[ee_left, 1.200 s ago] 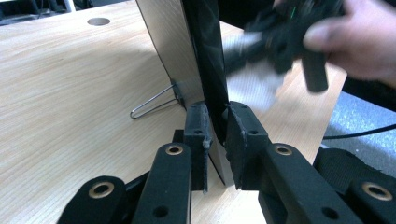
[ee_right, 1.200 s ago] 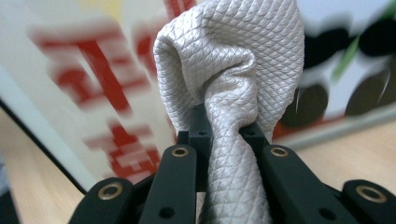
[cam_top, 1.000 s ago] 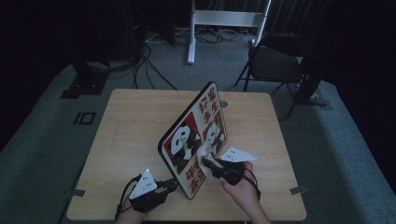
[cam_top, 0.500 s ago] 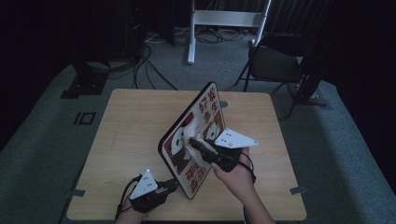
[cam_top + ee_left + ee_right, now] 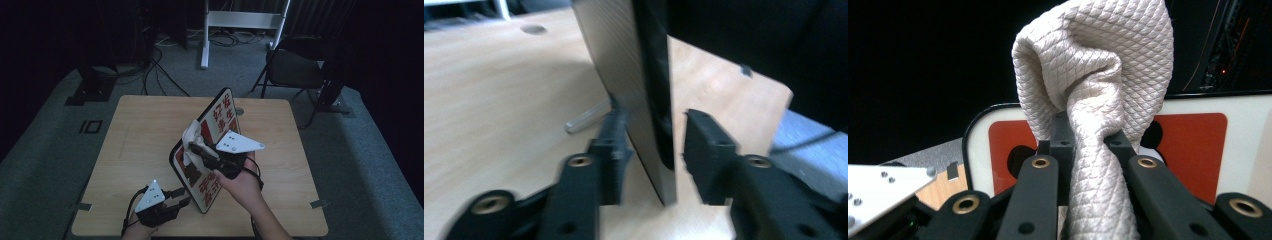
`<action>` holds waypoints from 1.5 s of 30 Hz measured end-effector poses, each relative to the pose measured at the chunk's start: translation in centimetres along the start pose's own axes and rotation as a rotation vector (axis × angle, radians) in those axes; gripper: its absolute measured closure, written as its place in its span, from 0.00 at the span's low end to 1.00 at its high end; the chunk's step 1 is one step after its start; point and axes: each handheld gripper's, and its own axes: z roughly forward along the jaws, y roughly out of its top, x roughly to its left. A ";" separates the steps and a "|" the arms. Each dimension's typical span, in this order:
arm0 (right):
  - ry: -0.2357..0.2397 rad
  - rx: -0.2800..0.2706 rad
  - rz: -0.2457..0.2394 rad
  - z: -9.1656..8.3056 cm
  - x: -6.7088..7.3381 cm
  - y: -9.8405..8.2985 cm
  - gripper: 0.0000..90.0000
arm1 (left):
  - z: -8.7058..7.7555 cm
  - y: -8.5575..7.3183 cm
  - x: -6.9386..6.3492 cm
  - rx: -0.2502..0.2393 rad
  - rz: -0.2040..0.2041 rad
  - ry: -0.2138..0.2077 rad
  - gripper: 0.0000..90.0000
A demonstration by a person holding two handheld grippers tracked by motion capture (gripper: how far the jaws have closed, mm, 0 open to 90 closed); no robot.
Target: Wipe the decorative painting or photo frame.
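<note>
Cloth: I see the cream quilted cloth (image 5: 1098, 75) bunched and pressed against the upper face of the panda tray (image 5: 222, 112).
Right gripper: my right gripper (image 5: 196, 148) has its jaws pinched tight on the cloth.
Tray: tilted up on its lower edge on the wooden table (image 5: 140, 130), printed face toward the right gripper.
Left gripper: my left gripper (image 5: 651, 135), at the tray's lower corner, has just been opening; its jaws straddle the tray's edge, the right one clear of it.
</note>
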 end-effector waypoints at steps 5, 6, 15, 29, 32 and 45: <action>-0.002 -0.002 -0.007 0.1 0.1 0.2 0.90 | -0.6 1.7 0.1 -0.049 -0.034 0.026 0.66; -0.006 -0.003 -0.009 0.1 0.2 0.2 0.90 | -0.7 2.2 0.1 -0.064 -0.043 0.024 0.65; -0.013 0.007 -0.018 0.5 0.1 0.5 0.90 | -1.8 4.1 -0.5 -0.122 -0.032 0.076 0.74; -0.026 0.036 -0.038 1.1 0.0 0.2 0.90 | -2.0 4.3 -0.5 -0.120 -0.035 0.108 0.82; -0.029 0.051 -0.040 1.1 0.0 -0.4 0.90 | -2.0 4.3 -0.5 -0.118 -0.032 0.104 0.82; -0.039 0.142 0.008 0.5 -0.7 -5.7 0.90 | -2.0 4.3 -0.6 -0.112 -0.013 0.096 0.82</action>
